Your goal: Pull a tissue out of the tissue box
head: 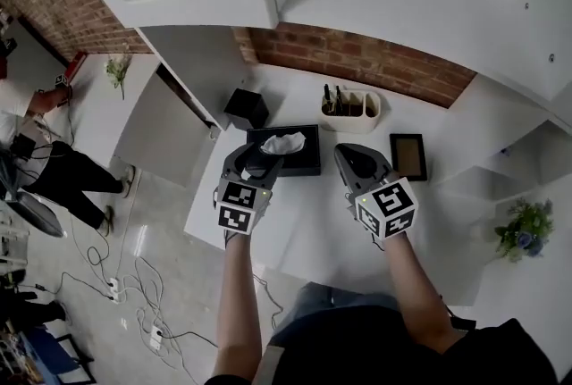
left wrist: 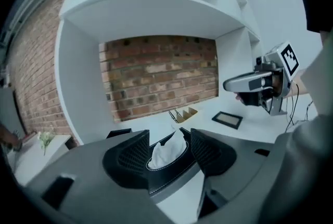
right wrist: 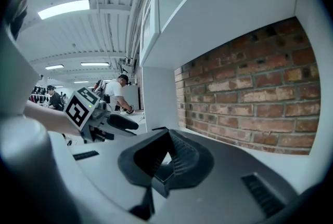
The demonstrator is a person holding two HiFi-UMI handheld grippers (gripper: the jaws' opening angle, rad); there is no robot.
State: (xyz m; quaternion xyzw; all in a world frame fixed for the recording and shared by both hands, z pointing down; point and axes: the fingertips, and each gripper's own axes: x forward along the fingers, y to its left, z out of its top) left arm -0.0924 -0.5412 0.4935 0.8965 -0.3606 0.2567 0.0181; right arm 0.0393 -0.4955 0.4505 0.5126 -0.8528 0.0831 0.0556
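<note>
A black tissue box [head: 304, 162] lies on the white desk [head: 313, 227], and a white tissue [head: 282, 143] sticks up from its slot. My left gripper [head: 259, 158] hovers over the near left part of the box. In the left gripper view the left gripper [left wrist: 169, 147] is open, and the tissue [left wrist: 166, 154] and box top [left wrist: 169, 179] show between its jaws. I cannot tell whether the pads touch the tissue. My right gripper [head: 357, 162] hangs to the right of the box, holding nothing. In the right gripper view its tips meet, so the right gripper [right wrist: 168, 134] is shut.
Behind the box stand a small black cube [head: 246, 107] and a beige organiser [head: 350, 109] with pens. A dark frame [head: 407, 155] lies flat at the right. A brick wall [head: 375, 60] backs the desk under white shelves. A person [head: 54, 169] stands on the floor at the left.
</note>
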